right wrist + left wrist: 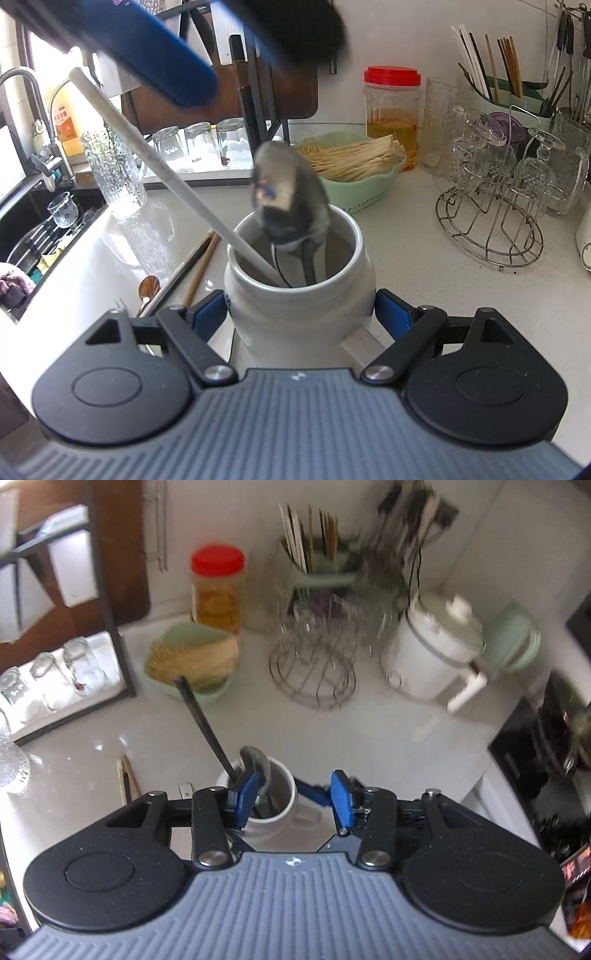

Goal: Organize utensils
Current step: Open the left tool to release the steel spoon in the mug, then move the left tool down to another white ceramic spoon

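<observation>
My right gripper [301,314] is shut on a white ceramic jar [299,295], one blue pad against each side. In the jar stands a metal spoon [288,199], bowl up and blurred, with a long thin stick [147,147] that leans out to the left. My left gripper [293,799] hovers over the jar's mouth [280,797]. It is open, with nothing pressed between its pads. Its left finger [245,797] is close beside the stick [207,727]. One of its blue fingers [155,62] crosses the top of the right wrist view.
Loose chopsticks [195,266] and a spoon [147,288] lie on the white counter left of the jar. Behind are a green basket of sticks [354,162], a red-lidded jar [393,110] and a wire glass rack [491,221]. A sink [48,229] opens at the left.
</observation>
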Tool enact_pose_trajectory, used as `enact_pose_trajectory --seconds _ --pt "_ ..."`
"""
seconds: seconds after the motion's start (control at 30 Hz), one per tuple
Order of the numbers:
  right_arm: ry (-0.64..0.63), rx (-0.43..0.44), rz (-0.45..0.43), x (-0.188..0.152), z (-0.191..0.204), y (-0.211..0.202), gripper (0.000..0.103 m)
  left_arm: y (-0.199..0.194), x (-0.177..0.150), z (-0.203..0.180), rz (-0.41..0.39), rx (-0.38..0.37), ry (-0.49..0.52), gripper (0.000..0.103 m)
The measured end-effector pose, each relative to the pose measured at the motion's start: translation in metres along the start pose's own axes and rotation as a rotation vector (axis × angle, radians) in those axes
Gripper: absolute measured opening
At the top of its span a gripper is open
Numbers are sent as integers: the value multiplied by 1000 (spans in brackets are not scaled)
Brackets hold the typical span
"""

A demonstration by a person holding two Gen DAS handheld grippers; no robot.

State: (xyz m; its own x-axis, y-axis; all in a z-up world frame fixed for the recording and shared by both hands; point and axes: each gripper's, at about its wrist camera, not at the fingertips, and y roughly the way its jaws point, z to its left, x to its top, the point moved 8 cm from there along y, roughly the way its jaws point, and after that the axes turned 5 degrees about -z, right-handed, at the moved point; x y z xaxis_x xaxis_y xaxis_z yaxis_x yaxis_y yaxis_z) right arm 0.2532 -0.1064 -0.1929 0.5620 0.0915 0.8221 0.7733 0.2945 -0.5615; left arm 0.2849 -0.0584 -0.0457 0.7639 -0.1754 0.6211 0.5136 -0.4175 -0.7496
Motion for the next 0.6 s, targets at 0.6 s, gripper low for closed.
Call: enact_pose_trajectory --seconds 0.6 --pt "3 -1 16 0 -2 1 89 -50 -36 86 -162 72 -193 50"
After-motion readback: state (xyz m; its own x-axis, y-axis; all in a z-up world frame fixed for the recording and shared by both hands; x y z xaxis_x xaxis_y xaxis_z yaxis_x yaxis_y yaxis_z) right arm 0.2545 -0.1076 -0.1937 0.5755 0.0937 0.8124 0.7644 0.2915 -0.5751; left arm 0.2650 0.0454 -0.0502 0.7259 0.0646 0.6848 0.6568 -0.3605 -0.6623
